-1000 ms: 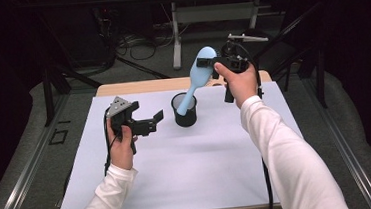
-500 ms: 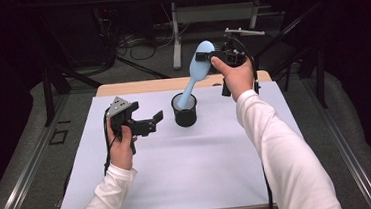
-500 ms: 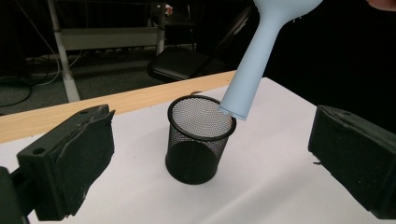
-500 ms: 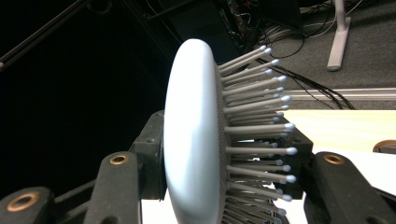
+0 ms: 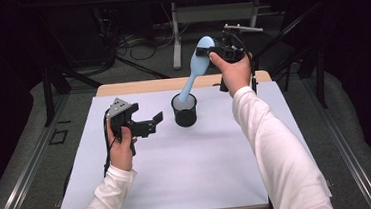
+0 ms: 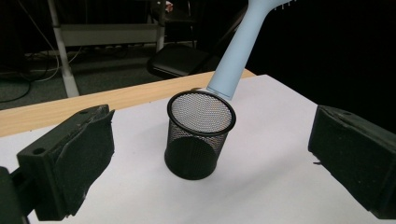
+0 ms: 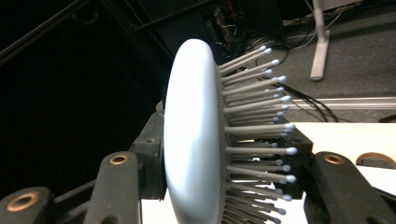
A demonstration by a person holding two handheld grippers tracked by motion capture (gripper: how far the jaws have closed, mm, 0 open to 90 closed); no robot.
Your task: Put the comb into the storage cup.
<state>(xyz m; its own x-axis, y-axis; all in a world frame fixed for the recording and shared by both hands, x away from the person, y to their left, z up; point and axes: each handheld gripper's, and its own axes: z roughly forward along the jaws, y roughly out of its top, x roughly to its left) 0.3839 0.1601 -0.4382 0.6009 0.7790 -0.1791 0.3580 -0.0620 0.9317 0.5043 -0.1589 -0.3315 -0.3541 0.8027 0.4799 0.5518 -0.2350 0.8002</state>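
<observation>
Right gripper (image 5: 208, 52) jaws clamp the hairbrush (image 5: 196, 68) head; its handle slants down-left from them, tip at the mesh cup (image 5: 184, 110) rim. Left gripper (image 5: 149, 125) jaws open, empty, beside cup.

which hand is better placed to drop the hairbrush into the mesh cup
Right: its tongs are shut on the hairbrush head, handle tip at the mesh cup rim. The left tongs hang open beside the cup.

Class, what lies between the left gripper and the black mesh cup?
Nothing: in the high view, only bare white sheet separates left gripper from mesh cup.
</observation>
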